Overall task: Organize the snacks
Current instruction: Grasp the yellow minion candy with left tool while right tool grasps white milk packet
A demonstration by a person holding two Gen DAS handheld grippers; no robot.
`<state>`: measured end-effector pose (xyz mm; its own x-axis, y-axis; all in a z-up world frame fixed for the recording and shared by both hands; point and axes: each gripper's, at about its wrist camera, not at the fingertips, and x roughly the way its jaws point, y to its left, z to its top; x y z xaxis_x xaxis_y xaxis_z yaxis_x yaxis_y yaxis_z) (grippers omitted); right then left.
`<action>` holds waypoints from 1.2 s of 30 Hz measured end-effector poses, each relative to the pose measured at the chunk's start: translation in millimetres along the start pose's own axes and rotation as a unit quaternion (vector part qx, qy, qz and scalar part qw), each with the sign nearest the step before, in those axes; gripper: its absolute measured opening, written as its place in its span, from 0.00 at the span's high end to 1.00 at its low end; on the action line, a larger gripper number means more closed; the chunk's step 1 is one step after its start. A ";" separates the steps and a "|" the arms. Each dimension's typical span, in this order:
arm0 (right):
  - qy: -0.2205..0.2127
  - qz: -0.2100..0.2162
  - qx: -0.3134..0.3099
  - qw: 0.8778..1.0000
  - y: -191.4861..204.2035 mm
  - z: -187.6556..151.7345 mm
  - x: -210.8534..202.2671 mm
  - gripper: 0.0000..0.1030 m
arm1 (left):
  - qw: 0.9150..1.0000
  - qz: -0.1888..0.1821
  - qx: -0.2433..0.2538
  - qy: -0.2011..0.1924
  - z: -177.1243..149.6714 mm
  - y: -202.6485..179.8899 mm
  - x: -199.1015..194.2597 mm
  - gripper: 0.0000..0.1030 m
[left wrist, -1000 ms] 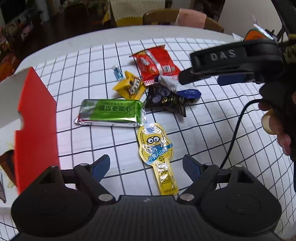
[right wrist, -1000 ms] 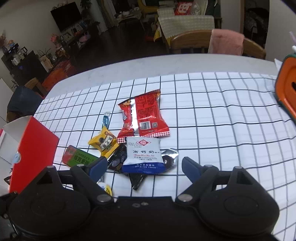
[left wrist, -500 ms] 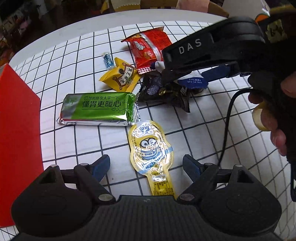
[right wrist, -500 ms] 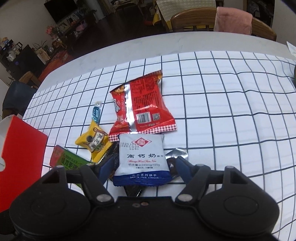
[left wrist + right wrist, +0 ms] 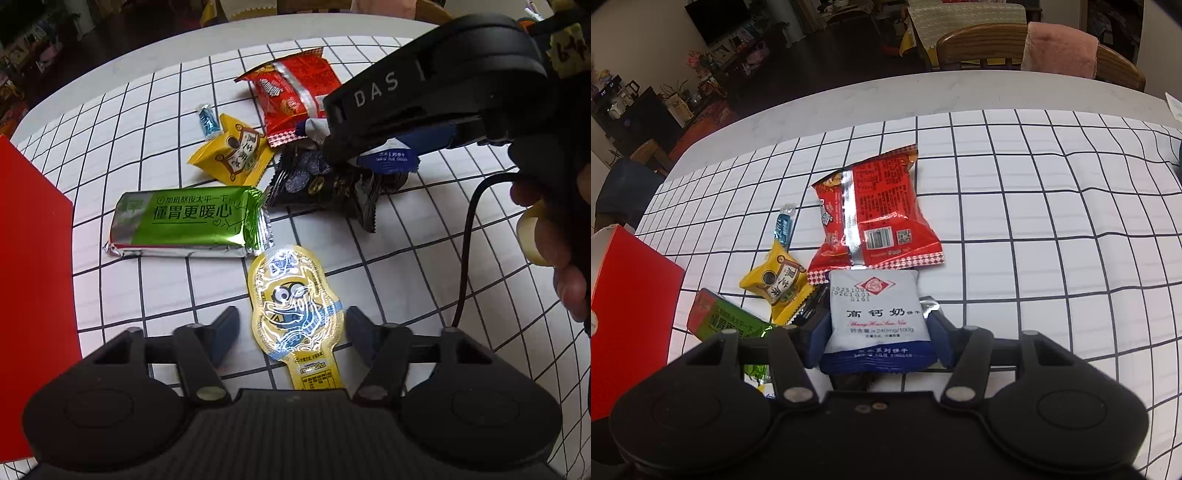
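My right gripper (image 5: 373, 147) hiding most of the white-and-blue packet (image 5: 388, 157), red box (image 5: 33, 295) beside it cut off at frame's edge

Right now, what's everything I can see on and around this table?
Red bag: one, red, far end of the snack pile.
White pack: one, white and blue, between the right gripper's fingers.
Yellow pack: one, yellow, left of the white pack.
Blue candy: one, blue, beyond the yellow pack.
Green bar: one, green foil, beside the red box.
Black pack: one, dark, partly under the white pack.
Minion pouch: one, yellow, between the left gripper's fingers.
Red box: one, red, left edge.
Cloth: one, white, black grid.
Chair: one, wooden, behind the table.
Left gripper: black, jaws just closing.
Right gripper: black, jaws just closing.
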<state>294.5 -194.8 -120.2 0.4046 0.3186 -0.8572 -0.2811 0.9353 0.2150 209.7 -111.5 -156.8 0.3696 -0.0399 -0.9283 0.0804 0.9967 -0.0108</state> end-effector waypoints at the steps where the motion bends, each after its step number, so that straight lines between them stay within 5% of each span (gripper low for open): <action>1: 0.000 0.000 0.000 1.000 -0.4 -0.2 -0.5 0.47 | 1.000 0.000 0.002 -0.002 -0.1 -0.6 -0.6 0.50; 21: -0.014 -0.006 0.007 1.000 -4.8 -19.7 -32.9 0.53 | 1.000 -0.011 -0.024 0.000 -13.0 14.0 -10.6 0.50; 36: -0.038 0.015 -0.008 0.999 14.1 -45.4 -88.2 0.53 | 0.998 -0.029 -0.045 -0.025 -29.6 36.8 -63.4 0.50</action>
<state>215.3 -216.6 -62.7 0.4608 0.3584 -0.8119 -0.3077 0.9226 0.2326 161.8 -70.2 -109.3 0.4124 -0.0998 -0.9055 0.0212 0.9948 -0.1000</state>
